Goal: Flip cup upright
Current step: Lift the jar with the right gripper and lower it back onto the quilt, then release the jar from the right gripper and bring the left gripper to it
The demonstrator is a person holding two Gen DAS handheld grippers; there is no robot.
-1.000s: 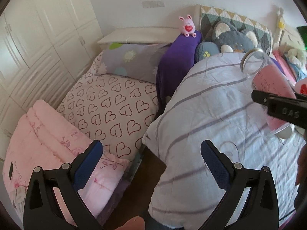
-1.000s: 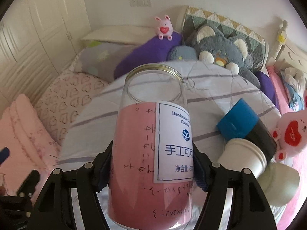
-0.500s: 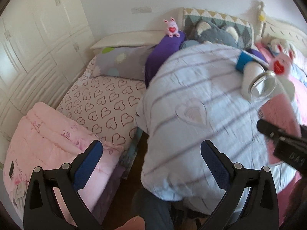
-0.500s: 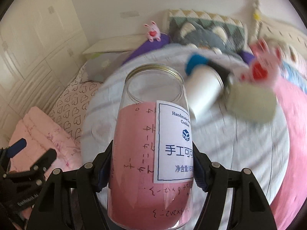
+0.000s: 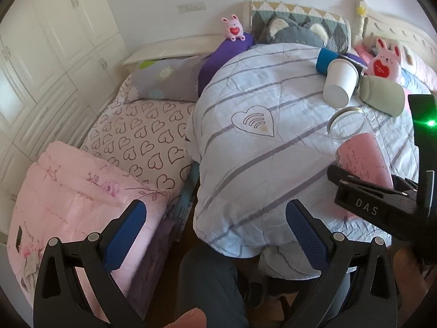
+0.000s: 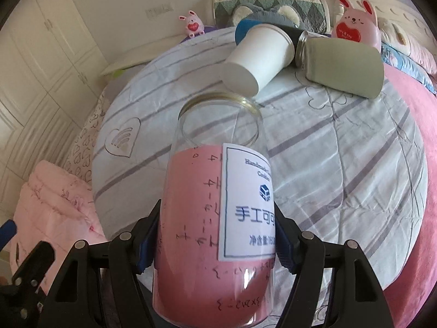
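Cup (image 6: 218, 213) clamped between right gripper (image 6: 215, 235) fingers, probably above quilt (image 6: 341, 164); left gripper (image 5: 215, 232) wide, empty.

A pink rabbit toy (image 6: 357, 24) sits beside a striped quilt (image 6: 341, 150).

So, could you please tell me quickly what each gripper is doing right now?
Left gripper: open, holding nothing.
Right gripper: closed on the jar.

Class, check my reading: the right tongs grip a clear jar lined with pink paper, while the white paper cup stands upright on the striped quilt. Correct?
Not quite. The right wrist view shows the white paper cup lying on its side on the striped quilt. The right tongs do grip the clear jar.
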